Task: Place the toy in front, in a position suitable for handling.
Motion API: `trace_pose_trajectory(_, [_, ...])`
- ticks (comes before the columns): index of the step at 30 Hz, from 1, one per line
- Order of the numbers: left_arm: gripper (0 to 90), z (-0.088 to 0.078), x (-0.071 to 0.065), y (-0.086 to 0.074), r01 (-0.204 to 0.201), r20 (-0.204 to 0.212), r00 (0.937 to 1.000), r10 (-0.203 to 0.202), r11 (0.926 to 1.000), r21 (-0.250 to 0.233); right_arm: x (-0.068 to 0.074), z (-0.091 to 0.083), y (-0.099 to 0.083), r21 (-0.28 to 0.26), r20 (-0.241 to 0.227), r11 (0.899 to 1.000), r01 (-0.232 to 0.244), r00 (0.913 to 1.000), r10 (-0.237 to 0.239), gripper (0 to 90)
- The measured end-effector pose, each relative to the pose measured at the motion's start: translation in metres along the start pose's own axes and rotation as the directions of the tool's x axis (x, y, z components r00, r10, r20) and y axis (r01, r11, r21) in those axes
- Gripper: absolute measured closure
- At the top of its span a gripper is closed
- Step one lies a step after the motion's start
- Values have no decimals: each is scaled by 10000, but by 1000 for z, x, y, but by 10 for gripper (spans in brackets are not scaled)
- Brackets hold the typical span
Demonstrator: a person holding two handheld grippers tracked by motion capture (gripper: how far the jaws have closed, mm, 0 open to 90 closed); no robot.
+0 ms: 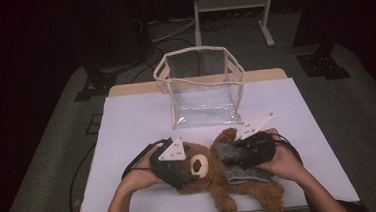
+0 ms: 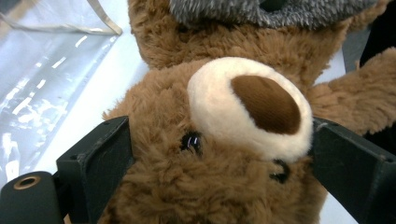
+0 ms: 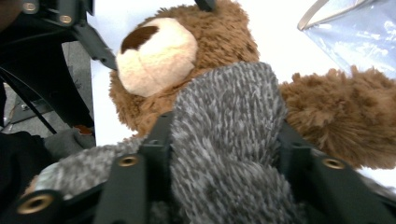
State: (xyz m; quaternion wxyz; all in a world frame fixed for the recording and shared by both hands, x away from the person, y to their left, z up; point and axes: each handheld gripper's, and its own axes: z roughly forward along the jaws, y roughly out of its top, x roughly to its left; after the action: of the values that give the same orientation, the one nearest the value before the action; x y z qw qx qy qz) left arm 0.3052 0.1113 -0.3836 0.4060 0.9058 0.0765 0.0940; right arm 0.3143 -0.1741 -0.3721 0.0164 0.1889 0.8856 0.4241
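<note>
A brown teddy bear (image 1: 234, 189) lies on its back near the front of the white table cover (image 1: 137, 119), with a grey fuzzy vest (image 1: 242, 173) round its body. My left gripper (image 1: 193, 169) comes in from the left, and its jaws press on both sides of the bear's head (image 2: 252, 98). In the left gripper view the left gripper (image 2: 219, 163) has the fur bulging against both jaws. My right gripper (image 1: 228, 156) reaches in from the right. In the right gripper view the right gripper (image 3: 224, 135) clamps the grey vest (image 3: 229, 107) at the bear's middle.
A clear plastic bag (image 1: 202, 85) with cream trim stands open-topped behind the bear, at the middle back of the cover. The same clear bag (image 2: 37, 84) lies close to the bear's head. Floor, cables and a metal stand (image 1: 231, 5) lie beyond the table.
</note>
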Motion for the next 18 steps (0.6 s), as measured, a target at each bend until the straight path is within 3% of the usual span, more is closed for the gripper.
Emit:
trace_pose_trajectory(7, [129,5,-3,-1,-2,-117,9999,3,10000,79,5,-5,1,-26,88,9999,131,9999,-130,695])
trace_pose_trajectory(13, [132,5,-3,-2,202,-191,9996,-200,9998,81,6,-21,-2,-214,260,9997,98,9996,-92,722])
trace_pose_trajectory(18, [131,5,-2,-3,216,-171,9996,-215,9997,59,-1,-47,-17,-312,949,9991,-269,9950,298,726])
